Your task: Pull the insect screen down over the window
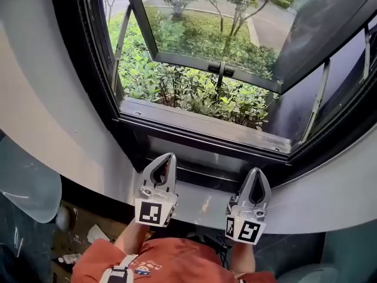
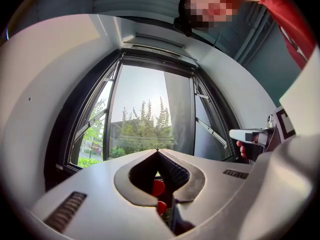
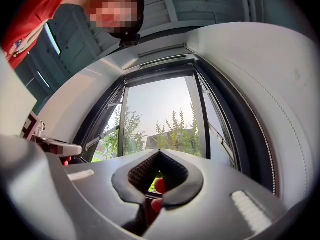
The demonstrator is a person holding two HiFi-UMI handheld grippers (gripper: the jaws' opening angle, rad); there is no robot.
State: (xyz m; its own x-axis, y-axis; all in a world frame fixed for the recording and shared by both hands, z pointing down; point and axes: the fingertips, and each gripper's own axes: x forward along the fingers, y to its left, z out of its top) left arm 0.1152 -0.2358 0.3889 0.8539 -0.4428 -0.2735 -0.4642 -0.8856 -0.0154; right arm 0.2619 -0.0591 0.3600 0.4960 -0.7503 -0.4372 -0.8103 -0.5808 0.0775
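Note:
In the head view the window (image 1: 200, 125) stands with its glass sash (image 1: 221, 69) swung outward over green bushes. No mesh shows across the opening. Seen from the left gripper view, a dark rail (image 2: 157, 56) runs along the top of the frame; I cannot tell if it is the screen's bar. My left gripper (image 1: 170, 156) is shut and empty, pointing at the sill from just below it. To its right, the right gripper (image 1: 257, 171) is also shut and empty. Their own views show the left gripper (image 2: 157, 151) and the right gripper (image 3: 160, 151) with jaws closed tip to tip, the window beyond.
A curved white wall (image 1: 53, 117) surrounds the dark frame. Metal stays (image 1: 121, 40) hold the sash at both sides. A cardboard box (image 1: 76, 240) with scraps lies on the floor at the lower left. The person's red sleeve (image 1: 177, 261) fills the bottom edge.

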